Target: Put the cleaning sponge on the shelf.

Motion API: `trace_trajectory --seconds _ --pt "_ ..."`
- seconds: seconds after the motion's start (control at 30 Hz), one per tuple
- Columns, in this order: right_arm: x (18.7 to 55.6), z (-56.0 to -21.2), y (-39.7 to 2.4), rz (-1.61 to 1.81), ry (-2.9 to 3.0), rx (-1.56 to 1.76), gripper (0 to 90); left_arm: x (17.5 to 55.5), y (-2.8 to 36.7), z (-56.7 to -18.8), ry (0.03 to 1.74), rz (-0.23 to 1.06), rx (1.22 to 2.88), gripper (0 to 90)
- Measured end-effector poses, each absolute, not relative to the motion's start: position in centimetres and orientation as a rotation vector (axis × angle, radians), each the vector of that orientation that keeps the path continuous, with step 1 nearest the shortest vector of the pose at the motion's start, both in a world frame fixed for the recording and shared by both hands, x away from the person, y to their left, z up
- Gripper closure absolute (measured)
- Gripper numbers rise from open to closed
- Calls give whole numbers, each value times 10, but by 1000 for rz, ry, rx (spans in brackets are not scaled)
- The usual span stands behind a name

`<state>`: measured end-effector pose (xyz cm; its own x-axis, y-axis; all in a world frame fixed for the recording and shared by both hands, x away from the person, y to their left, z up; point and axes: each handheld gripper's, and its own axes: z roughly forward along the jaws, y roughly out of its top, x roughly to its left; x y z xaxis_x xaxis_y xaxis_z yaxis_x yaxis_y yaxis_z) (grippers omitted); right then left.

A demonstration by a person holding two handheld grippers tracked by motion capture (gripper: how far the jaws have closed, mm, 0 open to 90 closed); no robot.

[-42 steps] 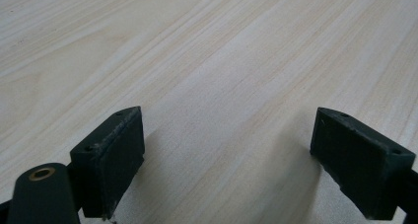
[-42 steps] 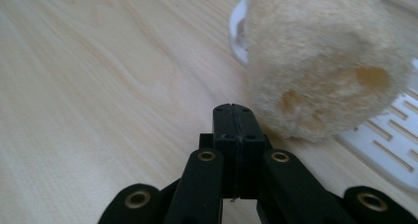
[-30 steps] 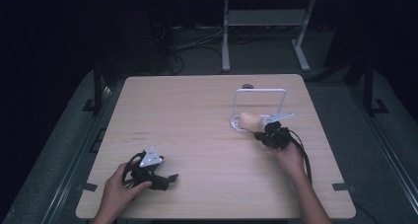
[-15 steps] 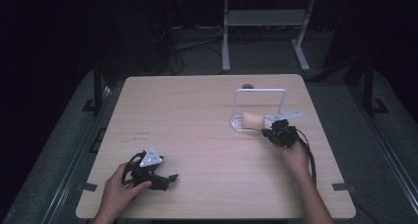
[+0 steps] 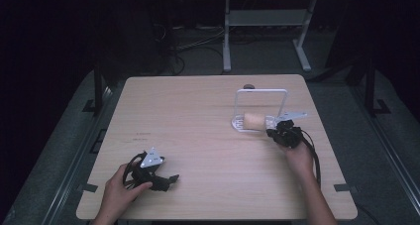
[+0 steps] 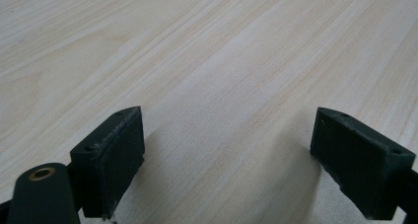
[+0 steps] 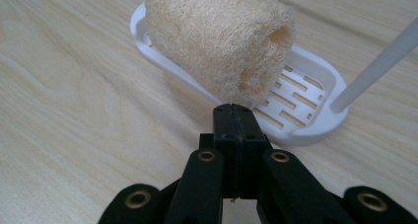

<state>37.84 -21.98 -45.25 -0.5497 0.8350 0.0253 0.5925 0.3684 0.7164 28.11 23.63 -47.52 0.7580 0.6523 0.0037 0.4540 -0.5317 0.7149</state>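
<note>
Pale wooden worktop (image 5: 198, 136), rounded corners, dark floor all round; broad bare wood across the middle and the far left, open room between the two hands. Near edge close under both forearms.

Left gripper (image 5: 166, 179) low on the near-left part of the worktop, held in the left hand (image 5: 119, 190), well apart from everything else. In the left gripper view, jaws spread wide, nothing between them but bare wood grain, pads (image 6: 116, 160) just above or on the surface; cannot tell which.

Right gripper (image 5: 273, 132) at the right side of the worktop, held in the right hand (image 5: 299, 158), pointing toward the white slotted tray (image 5: 236, 126) with its upright white wire frame (image 5: 261, 91). In the right gripper view, jaws pressed fully together, gripping nothing, tips just short of the tray's rim (image 7: 162, 61). Tan loofah roll (image 7: 217, 36) lying on its side in the tray, open hollow end facing the jaws, near them but apart. One white post (image 7: 374, 66) of the frame rising at the right of that view.

Compared with half a second before: right gripper drawn slightly back from the tray toward the near right, loofah roll unmoved in the tray, left gripper in the same spot.
</note>
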Motion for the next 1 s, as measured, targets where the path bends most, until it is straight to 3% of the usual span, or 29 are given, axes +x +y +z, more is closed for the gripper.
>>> trace_trajectory --seconds 0.27,0.63,0.8,1.0 --pt "368 -445 -224 984 2279 1257 847 281 236 -475 823 351 2226 126" --pt "347 -440 -229 975 2274 1283 459 281 236 -475 823 351 2226 126" --pt "335 -443 -232 963 2286 1277 349 281 236 -475 823 351 2227 126" --pt "323 -444 -236 970 2286 1258 281 281 236 -475 823 351 2226 126"
